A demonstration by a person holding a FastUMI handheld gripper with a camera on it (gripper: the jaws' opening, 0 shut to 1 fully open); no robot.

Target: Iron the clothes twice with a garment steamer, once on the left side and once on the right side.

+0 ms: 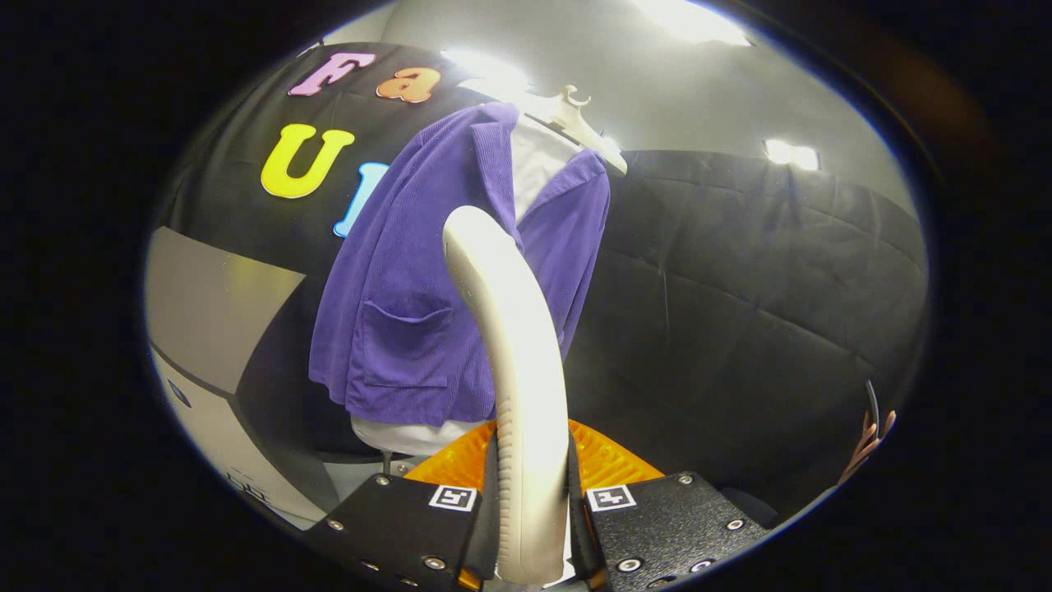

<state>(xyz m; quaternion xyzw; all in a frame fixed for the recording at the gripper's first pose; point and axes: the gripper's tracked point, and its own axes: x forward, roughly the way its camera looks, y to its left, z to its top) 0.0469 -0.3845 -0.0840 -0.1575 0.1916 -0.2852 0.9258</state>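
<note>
My gripper (532, 501) has its 2 fingers clamped on the pale garment steamer (514, 345), whose curved handle rises ahead of me. Beyond it, well apart, the purple jacket (411, 312) hangs on a white hanger (575, 119) over a white shirt (534, 160). I judge the smooth handle could twist in my grip, sending a pass off its side. The jacket's patch pocket (407, 345) lies flat; what it holds is hidden.

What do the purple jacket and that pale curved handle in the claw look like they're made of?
The purple jacket looks like corduroy: fine ribs, matte. The pale handle, gripped between both fingers of the claw, seems smooth moulded plastic with a soft sheen and a ribbed edge.
</note>
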